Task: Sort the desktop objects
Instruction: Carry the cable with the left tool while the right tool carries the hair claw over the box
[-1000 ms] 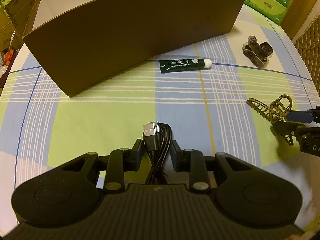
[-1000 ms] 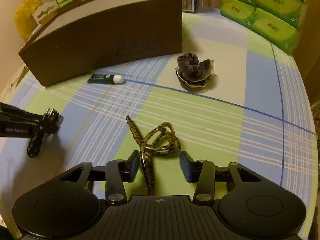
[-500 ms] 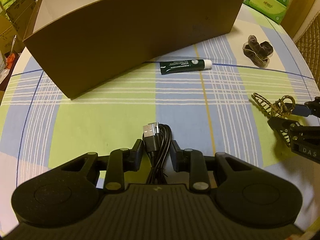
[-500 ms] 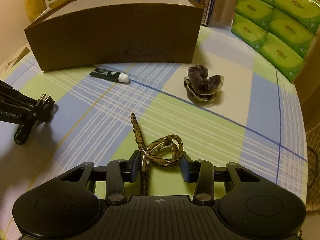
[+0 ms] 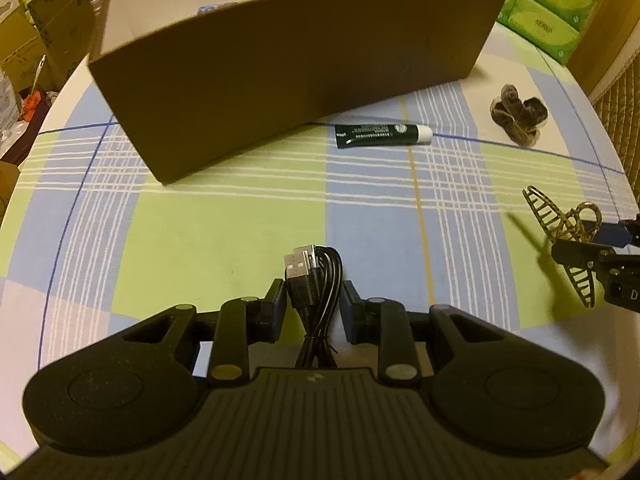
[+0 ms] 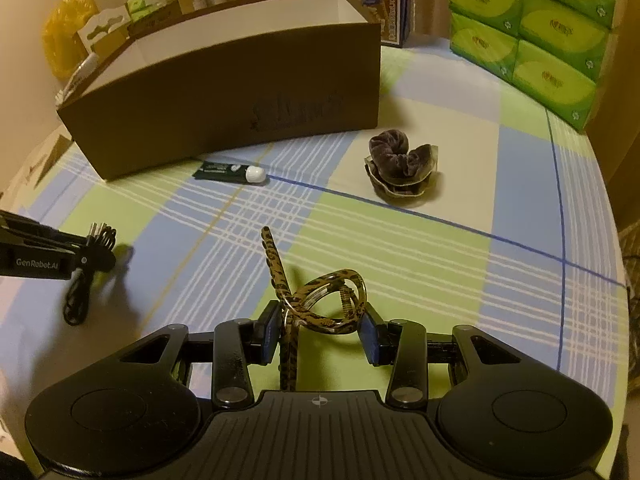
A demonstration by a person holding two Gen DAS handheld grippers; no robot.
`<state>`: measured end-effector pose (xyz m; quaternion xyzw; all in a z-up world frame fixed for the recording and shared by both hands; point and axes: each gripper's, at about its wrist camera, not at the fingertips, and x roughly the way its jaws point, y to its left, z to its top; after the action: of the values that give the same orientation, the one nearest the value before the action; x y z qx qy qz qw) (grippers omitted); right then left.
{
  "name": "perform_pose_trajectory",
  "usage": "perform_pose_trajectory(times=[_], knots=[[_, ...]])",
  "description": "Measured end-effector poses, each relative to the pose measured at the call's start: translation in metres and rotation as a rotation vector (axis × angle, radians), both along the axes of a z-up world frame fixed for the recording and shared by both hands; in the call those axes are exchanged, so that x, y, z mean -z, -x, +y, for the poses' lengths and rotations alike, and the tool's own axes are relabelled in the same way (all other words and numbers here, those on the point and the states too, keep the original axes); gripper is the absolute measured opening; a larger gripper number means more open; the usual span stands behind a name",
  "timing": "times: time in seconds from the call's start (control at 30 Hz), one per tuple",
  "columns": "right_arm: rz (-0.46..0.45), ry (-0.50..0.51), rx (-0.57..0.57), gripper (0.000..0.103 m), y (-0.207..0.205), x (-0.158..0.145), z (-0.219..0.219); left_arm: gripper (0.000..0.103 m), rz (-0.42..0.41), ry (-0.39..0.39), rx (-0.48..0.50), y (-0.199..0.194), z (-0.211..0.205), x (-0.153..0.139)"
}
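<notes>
- One open brown cardboard box (image 6: 224, 100)
- One dark green tube with white cap (image 5: 382, 136)
- One coiled black USB cable (image 5: 316, 280)
- One leopard-print hair claw (image 6: 320, 300)
- One dark velvet scrunchie (image 6: 400, 160)

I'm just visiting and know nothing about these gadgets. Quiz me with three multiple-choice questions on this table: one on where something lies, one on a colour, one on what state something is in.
1. Where does the dark green tube lie?
A. inside the box
B. on the cloth just in front of the brown box
C. on the tissue packs

2. What colour is the tube's cap?
A. white
B. red
C. black

3. What is the right hand-held gripper doing?
A. hanging open over nothing
B. clamped on the leopard-print hair claw
C. holding the scrunchie

Answers:
1 B, it rests at the foot of the box wall.
2 A, the rounded end is white.
3 B, both pads press the claw's loops; the scrunchie sits apart.
</notes>
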<state>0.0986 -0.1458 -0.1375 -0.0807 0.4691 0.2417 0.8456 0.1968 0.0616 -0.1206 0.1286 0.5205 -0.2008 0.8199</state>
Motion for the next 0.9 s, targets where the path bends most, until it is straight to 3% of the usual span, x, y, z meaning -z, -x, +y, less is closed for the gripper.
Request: perform_pose_trajectory(times=[0.4,0.9], knots=[[-0.022,-0.038,-0.042,0.038,0.001,-0.022,0.008,0.022,-0.051,0.044,-0.018,0.002,0.013,-0.029],[-0.022,-0.033,-0.064,0.038,0.003,-0.025,0.01,0.018,-0.072,0.071,-0.014,0.007,0.02,-0.045]])
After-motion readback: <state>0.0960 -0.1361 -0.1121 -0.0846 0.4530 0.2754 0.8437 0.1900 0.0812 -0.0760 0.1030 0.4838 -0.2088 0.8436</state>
